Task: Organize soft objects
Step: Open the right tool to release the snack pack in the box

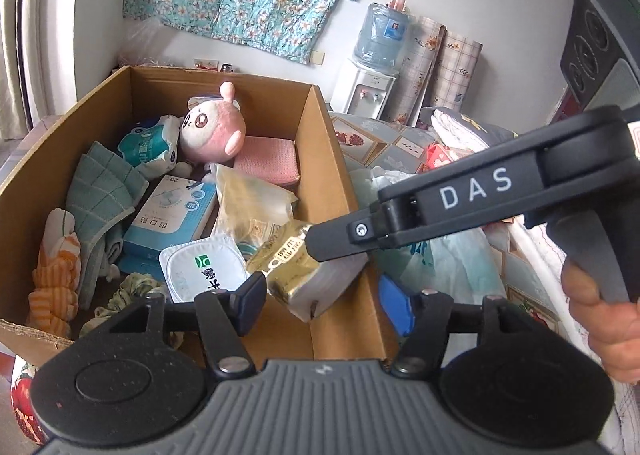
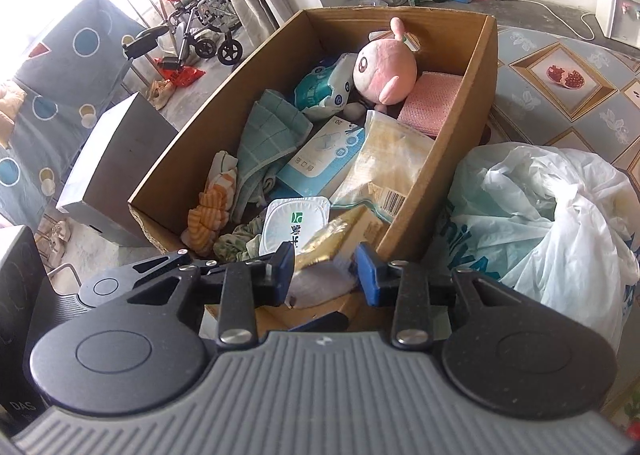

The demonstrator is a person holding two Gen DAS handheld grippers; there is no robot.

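A cardboard box [image 1: 320, 143] [image 2: 472, 95] holds a pink plush toy [image 1: 214, 125] [image 2: 382, 69], a teal cloth [image 1: 100, 191] [image 2: 268, 131], an orange striped cloth [image 1: 54, 275] [image 2: 208, 215], a pink sponge pad [image 1: 266, 163] [image 2: 430, 101], tissue packs and pouches. My right gripper [image 1: 340, 243] [image 2: 324, 271] is shut on a gold tissue pack [image 1: 304, 275] [image 2: 336, 231] over the box's near right corner. My left gripper [image 1: 324, 303] is open and empty just below that pack, astride the box wall.
A heap of white plastic bags [image 2: 552, 215] lies right of the box on a patterned table cover [image 2: 560, 75]. A water dispenser [image 1: 370, 87] stands against the back wall. A grey carton [image 2: 116, 163] and a wheelchair [image 2: 200, 27] are left of the box.
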